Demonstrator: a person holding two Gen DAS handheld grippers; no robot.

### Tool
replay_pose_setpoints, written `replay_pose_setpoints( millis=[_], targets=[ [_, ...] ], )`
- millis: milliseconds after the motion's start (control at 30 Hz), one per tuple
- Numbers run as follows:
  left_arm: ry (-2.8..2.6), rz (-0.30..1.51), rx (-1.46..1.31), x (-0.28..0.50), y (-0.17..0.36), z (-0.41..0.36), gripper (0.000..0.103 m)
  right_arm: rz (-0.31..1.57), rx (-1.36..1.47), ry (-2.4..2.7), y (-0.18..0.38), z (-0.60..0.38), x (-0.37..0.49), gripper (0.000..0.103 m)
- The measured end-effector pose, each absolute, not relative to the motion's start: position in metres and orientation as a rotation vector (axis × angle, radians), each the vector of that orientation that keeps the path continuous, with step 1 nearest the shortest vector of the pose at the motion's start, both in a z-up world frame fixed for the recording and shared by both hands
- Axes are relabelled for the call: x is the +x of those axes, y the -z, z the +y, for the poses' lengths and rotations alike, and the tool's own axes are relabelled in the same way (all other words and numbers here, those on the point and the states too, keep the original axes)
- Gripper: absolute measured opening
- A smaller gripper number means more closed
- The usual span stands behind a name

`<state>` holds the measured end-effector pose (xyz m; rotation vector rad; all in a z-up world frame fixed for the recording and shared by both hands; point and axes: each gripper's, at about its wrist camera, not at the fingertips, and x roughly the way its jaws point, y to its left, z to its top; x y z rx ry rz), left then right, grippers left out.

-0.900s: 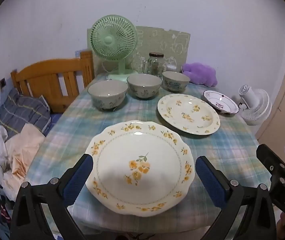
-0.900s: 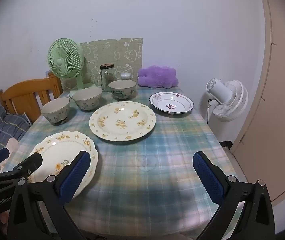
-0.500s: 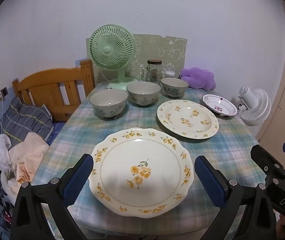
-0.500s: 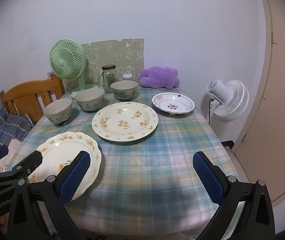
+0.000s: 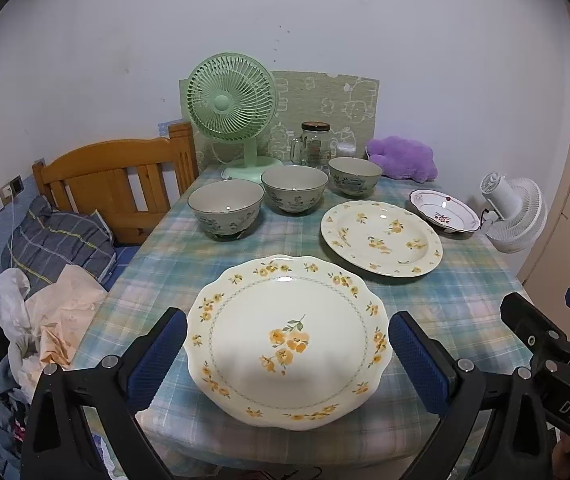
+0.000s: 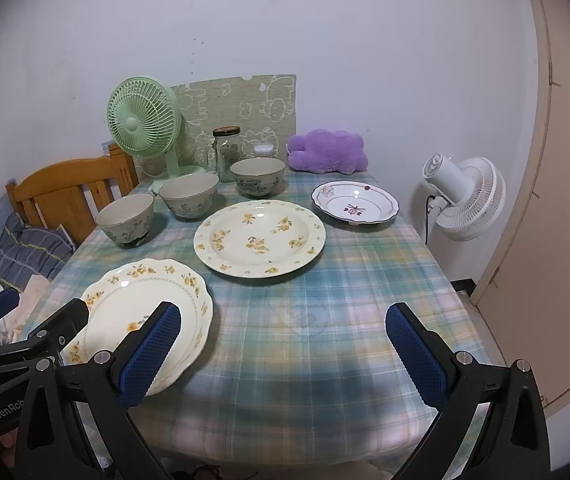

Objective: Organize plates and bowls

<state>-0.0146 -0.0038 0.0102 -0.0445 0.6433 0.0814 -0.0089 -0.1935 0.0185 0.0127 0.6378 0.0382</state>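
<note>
A scalloped cream plate (image 5: 285,344) with yellow flowers lies at the table's near edge, and my left gripper (image 5: 287,354) hovers open over it, one blue pad on each side. Behind it lie a round yellow-flowered plate (image 5: 381,238) and a small plate with a purple motif (image 5: 445,213). Three grey floral bowls (image 5: 225,209) (image 5: 294,189) (image 5: 355,176) stand in a row at the back. My right gripper (image 6: 285,344) is open over bare tablecloth, to the right of the scalloped plate (image 6: 141,312); its fingers hold nothing.
The table has a green plaid cloth (image 6: 325,280). At its far end stand a green fan (image 5: 231,112), a glass jar (image 5: 315,145) and a purple cushion (image 5: 403,158). A wooden chair (image 5: 113,176) and piled laundry (image 5: 41,320) are on the left, a white fan (image 6: 465,198) on the right.
Both grippers have drawn back and risen slightly, so the table and dishes sit a little farther off. Both pairs of jaws stay wide apart.
</note>
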Motion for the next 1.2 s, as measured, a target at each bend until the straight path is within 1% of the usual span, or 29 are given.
replay_pose_setpoints(
  millis=[1200],
  targets=[
    [-0.077,0.643,-0.021,-0.006,-0.009,-0.018,0.101,0.633,0.021,-0.010,-0.017,-0.209,0.001,0.103]
  ],
)
